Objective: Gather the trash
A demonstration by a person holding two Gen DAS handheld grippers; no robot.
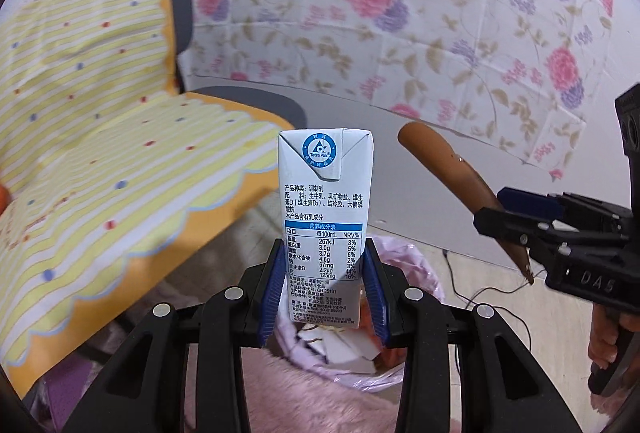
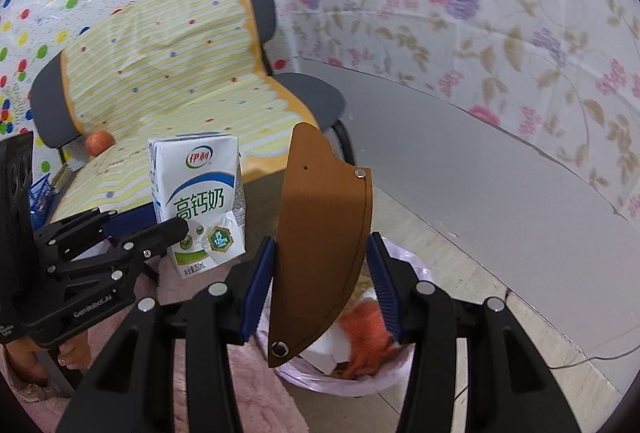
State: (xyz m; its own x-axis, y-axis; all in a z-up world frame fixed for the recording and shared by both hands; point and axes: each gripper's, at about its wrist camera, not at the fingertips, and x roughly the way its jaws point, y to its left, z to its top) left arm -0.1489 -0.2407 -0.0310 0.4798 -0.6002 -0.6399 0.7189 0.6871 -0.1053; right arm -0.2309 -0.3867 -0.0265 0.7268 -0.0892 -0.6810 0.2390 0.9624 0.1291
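Observation:
My left gripper [image 1: 325, 289] is shut on a white milk carton [image 1: 325, 193], held upright above a trash bin lined with a pink bag [image 1: 404, 273]. The carton also shows in the right wrist view [image 2: 198, 193], with the left gripper [image 2: 160, 233] at the left. My right gripper [image 2: 320, 285] is shut on a flat brown leather-like sheath [image 2: 320, 233] above the same bin [image 2: 384, 381], which holds white paper and an orange cloth [image 2: 366, 333]. The left wrist view shows the right gripper [image 1: 520, 225] holding the brown piece [image 1: 448, 169] edge-on.
A chair with a yellow striped cover [image 2: 168, 81] stands at the left, an apple [image 2: 99, 143] on its seat. Floral and dotted sheets [image 2: 480, 13] hang behind. A pink fluffy rug [image 1: 304, 401] lies beside the bin. A thin cable [image 1: 496, 293] runs along the floor.

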